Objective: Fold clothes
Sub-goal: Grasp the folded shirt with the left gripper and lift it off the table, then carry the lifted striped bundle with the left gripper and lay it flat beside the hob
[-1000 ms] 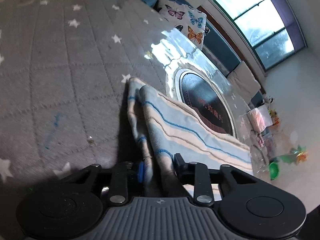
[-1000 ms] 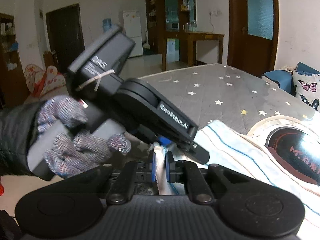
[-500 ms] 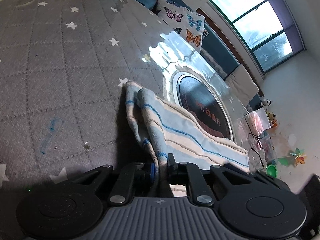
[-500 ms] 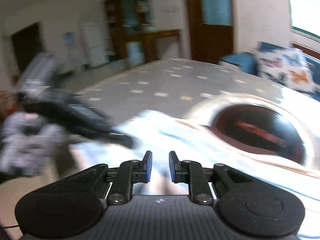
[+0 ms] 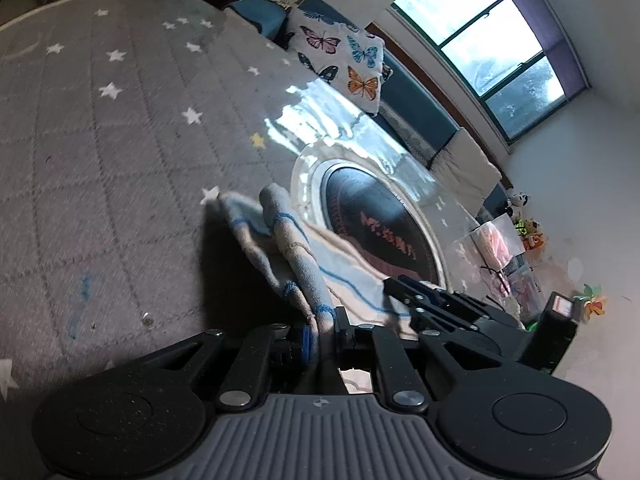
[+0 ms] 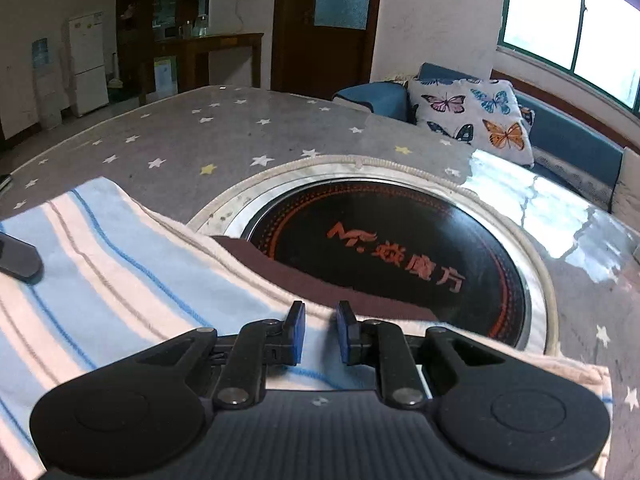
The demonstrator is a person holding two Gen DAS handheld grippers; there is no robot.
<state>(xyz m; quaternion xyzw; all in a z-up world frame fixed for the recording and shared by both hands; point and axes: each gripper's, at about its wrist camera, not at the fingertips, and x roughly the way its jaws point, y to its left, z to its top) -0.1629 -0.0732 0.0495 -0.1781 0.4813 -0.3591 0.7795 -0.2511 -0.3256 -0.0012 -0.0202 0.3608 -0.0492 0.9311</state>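
Observation:
A striped cloth (image 6: 120, 264) in light blue, cream and thin blue lines lies on the grey star-patterned table cover (image 6: 224, 132). My left gripper (image 5: 322, 330) is shut on a bunched edge of the cloth (image 5: 300, 264), which rises in folds ahead of it. My right gripper (image 6: 320, 328) is open and empty, low over the cloth's far edge beside the round black cooktop (image 6: 392, 256). The right gripper also shows in the left wrist view (image 5: 440, 304), and a left finger tip (image 6: 16, 260) shows at the left edge of the right wrist view.
The round black cooktop (image 5: 376, 228) with a metal rim is set into the table. A butterfly cushion (image 6: 476, 116) lies on a blue sofa (image 6: 568, 132) behind it. Toys and plastic bags (image 5: 504, 248) sit at the far end. A fridge (image 6: 86, 64) stands at the back left.
My right gripper let go of the cloth edge it shared with the left, opened, and swung right along the cloth toward the cooktop. My left gripper closed tighter on the bunched cloth.

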